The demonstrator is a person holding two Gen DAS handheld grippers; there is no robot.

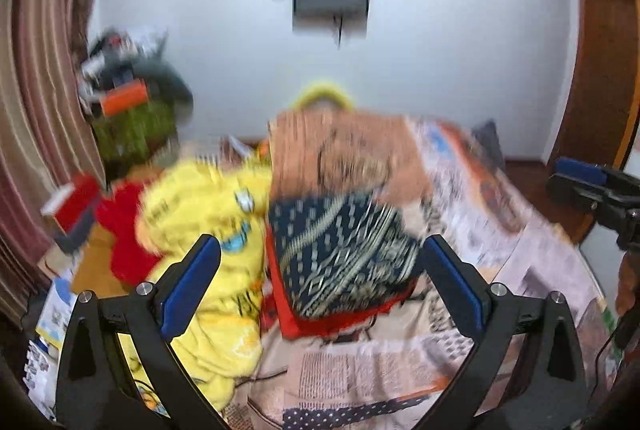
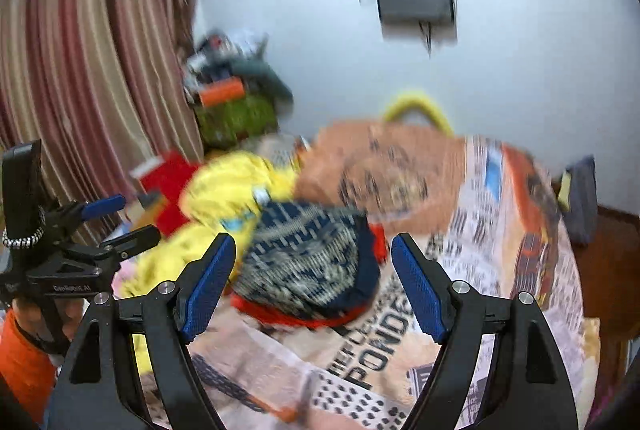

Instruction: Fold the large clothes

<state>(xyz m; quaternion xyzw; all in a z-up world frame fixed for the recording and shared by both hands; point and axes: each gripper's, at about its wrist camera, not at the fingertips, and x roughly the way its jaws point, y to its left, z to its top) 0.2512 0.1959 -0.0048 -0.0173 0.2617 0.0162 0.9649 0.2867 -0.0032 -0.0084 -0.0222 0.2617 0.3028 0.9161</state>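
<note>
Bed (image 1: 532, 270) fills the lower half of both views, covered by a newsprint-pattern sheet; it serves as the work surface, hence everything lies on it. Frames blurred. On the far side an orange printed cloth (image 2: 384, 165) lies flat, apparently a finished piece. Left of centre, a crumpled yellow garment (image 1: 208, 213) is heaped, probably waiting its turn. Task piece: a dark blue patterned garment (image 1: 344, 254) with red trim, lying in the middle of the bed as a compact, roughly rectangular bundle, edges fairly even, so the fold looks done. Left gripper (image 1: 320, 286) hangs above it, jaws spread wide, nothing between the pads. Right gripper (image 2: 312, 286) likewise spread and empty, above the bundle. Judgement: both tools are clear of the cloth and free for the next piece.
</note>
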